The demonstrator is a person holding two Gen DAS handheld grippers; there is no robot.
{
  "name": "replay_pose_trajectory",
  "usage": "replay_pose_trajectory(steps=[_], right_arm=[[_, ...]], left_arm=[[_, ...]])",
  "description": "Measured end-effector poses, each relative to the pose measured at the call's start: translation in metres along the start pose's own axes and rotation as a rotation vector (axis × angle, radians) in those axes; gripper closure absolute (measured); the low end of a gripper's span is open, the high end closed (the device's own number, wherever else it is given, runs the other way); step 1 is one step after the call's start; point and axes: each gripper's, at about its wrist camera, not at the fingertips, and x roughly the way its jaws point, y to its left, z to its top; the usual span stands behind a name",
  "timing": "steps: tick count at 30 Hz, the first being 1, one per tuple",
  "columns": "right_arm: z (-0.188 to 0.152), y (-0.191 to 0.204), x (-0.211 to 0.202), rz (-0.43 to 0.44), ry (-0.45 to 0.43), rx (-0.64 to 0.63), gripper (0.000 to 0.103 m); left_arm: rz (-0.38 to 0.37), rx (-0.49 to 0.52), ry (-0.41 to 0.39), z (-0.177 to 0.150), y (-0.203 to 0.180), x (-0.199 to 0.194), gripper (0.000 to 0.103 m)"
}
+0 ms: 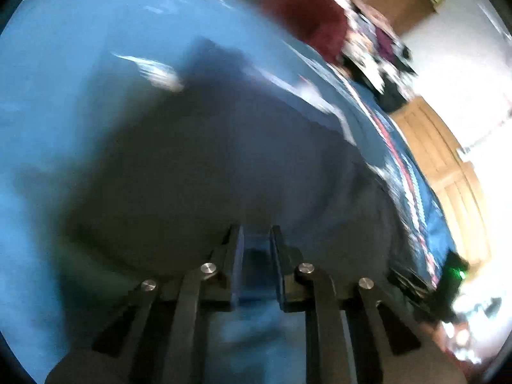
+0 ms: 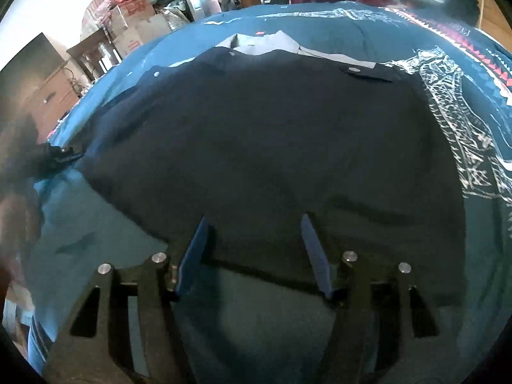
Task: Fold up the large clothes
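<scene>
Right gripper (image 2: 254, 249) gaping wide over near hem of dark shirt (image 2: 272, 147). Left gripper (image 1: 257, 256), jaws narrowly parted, hovering at shirt's edge, gripping nothing visible. Shirt lying flat on blue bedspread (image 2: 320, 22).

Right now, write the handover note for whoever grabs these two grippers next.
Left gripper: fingers close together with blue cloth between them, at the dark garment's edge; the view is blurred, so a grip cannot be confirmed.
Right gripper: open, empty, fingers over the garment's near hem.
Garment lies spread on the blue bedcover, collar at the far end, button tabs visible.
Done: laid roughly flat.
Left: no finished fold is visible; likely grasp the near hem and fold toward the collar.
</scene>
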Motion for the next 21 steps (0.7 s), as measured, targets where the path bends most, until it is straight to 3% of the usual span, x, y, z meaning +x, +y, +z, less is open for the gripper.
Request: replay_pose_trajectory(steps=[2,4,5,6,8,11,14,15,21], right_arm=[[-0.003,0.001,-0.012,-0.034,-0.007,-0.002,0.042],[-0.011,0.021,-0.032,-0.097,-0.027,-0.057,0.033],[-0.014,0.033,-0.039,-0.111,-0.037,-0.09,0.03],[-0.018,0.044,-0.045,-0.122,-0.047,-0.127,0.023],[-0.026,0.065,-0.05,-0.15,-0.051,-0.201,0.012],[-0.044,0.08,-0.037,-0.168,-0.005,-0.218,0.009],[-0.063,0.079,-0.01,-0.18,0.102,-0.161,0.006],[-0.066,0.077,-0.005,-0.182,0.114,-0.149,0.0],[-0.064,0.071,-0.002,-0.194,0.118,-0.102,0.0]], left_arm=[[0.045,-0.084,-0.052,0.0,0.032,-0.027,0.081],[0.06,-0.145,-0.087,-0.002,0.049,-0.047,0.08],[0.111,-0.131,-0.093,-0.006,0.046,-0.058,0.064],[0.152,-0.096,-0.103,-0.011,0.038,-0.065,0.039],[0.245,0.018,-0.111,-0.024,0.009,-0.074,0.017],[0.408,0.18,-0.069,-0.053,-0.032,-0.063,0.007],[0.56,0.239,0.0,-0.081,-0.041,-0.03,0.0],[0.583,0.251,-0.019,-0.085,-0.042,-0.028,0.0],[0.599,0.248,-0.02,-0.087,-0.045,-0.028,0.0]])
